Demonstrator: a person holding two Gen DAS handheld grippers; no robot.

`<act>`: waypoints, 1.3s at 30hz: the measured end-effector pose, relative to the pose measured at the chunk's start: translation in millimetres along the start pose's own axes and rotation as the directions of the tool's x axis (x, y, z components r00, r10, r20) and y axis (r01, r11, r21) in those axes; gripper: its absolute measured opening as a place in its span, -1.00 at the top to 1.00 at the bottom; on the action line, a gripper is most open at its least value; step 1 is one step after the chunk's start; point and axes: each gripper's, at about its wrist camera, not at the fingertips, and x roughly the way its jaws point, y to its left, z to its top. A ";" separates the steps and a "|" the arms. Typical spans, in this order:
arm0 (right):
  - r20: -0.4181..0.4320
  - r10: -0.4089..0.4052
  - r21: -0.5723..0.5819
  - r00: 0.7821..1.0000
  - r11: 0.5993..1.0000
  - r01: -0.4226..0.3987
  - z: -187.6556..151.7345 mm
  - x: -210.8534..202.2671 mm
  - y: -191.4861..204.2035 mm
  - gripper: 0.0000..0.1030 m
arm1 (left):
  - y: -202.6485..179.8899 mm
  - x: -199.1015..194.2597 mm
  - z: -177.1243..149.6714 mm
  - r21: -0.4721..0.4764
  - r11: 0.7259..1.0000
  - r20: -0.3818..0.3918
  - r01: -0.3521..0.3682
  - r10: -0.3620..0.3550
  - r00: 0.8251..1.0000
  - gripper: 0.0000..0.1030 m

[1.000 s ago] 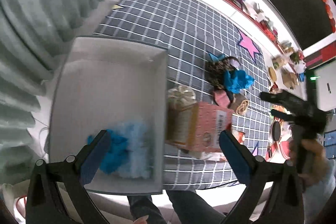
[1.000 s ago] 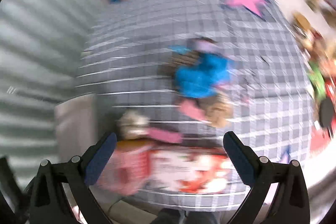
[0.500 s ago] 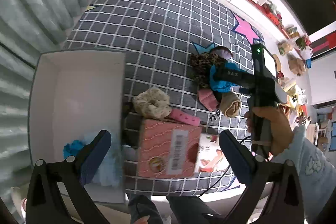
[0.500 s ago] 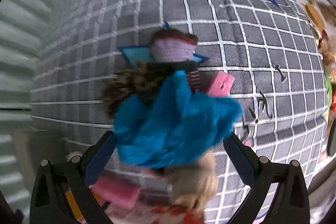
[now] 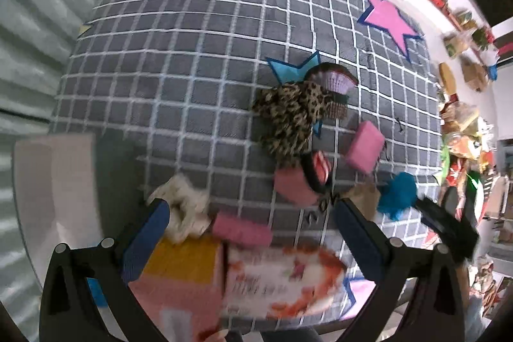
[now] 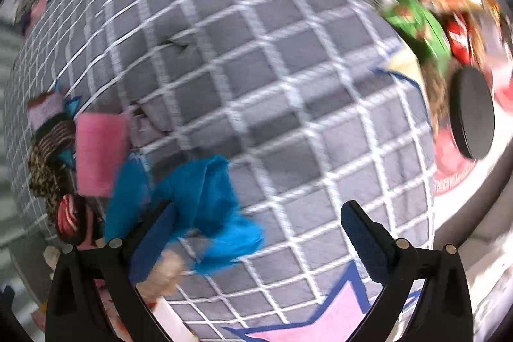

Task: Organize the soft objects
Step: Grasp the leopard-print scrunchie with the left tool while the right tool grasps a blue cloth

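Soft items lie on a grey checked mat [image 5: 198, 60]: a leopard-print cloth [image 5: 290, 117], a lilac knit piece [image 5: 335, 79], a pink sponge [image 5: 365, 146], a pink roll [image 5: 293, 186], a cream scrunchie [image 5: 184, 210], a flat pink pad [image 5: 242, 229] and a blue fluffy cloth [image 5: 397, 194]. My left gripper [image 5: 250, 242] is open and empty above the pink pad. My right gripper [image 6: 256, 242] is open; the blue cloth [image 6: 198, 207] lies by its left finger, with a tan piece [image 6: 166, 271] beside it. The view is blurred.
A white box [image 5: 48, 191] stands at the mat's left edge. A pink and orange carton [image 5: 198, 281] lies at the near edge. A black round object [image 6: 471, 114] and colourful clutter [image 6: 416, 12] sit beyond the mat on the right.
My left gripper has swung right, away from the white box toward the pile. My right gripper has moved right past the blue cloth, which has shifted off the pile toward the mat's right side.
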 end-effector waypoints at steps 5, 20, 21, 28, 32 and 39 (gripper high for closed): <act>0.006 0.102 -0.026 0.995 0.994 -0.101 -4.5 -9.1 -8.8 -0.99 | -12.9 57.3 33.0 0.024 0.996 -0.070 -0.081 0.083 0.994 -0.99; -0.015 0.046 -0.209 0.999 0.977 -0.048 4.3 34.1 64.8 -0.99 | -8.9 135.1 68.8 0.032 0.991 -0.131 -0.132 0.135 0.982 -1.00; -0.006 0.022 -0.226 1.000 0.974 -0.023 4.7 35.2 69.2 -0.99 | -10.7 136.8 72.0 0.037 0.991 -0.131 -0.132 0.136 0.982 -1.00; -0.020 -0.063 -0.291 0.998 0.955 0.054 -2.2 53.1 113.0 -1.00 | -40.2 149.9 82.4 0.093 0.991 -0.144 -0.092 0.105 0.984 -0.74; -0.015 -0.040 -0.344 0.999 0.938 0.032 4.0 49.2 123.6 -0.74 | -60.5 149.3 82.7 0.121 0.992 -0.160 -0.033 0.052 0.986 0.16; -0.006 0.075 -0.403 0.997 0.912 -0.071 15.3 8.7 111.1 0.33 | -75.5 130.1 72.7 0.127 0.991 -0.103 -0.037 0.050 0.993 0.45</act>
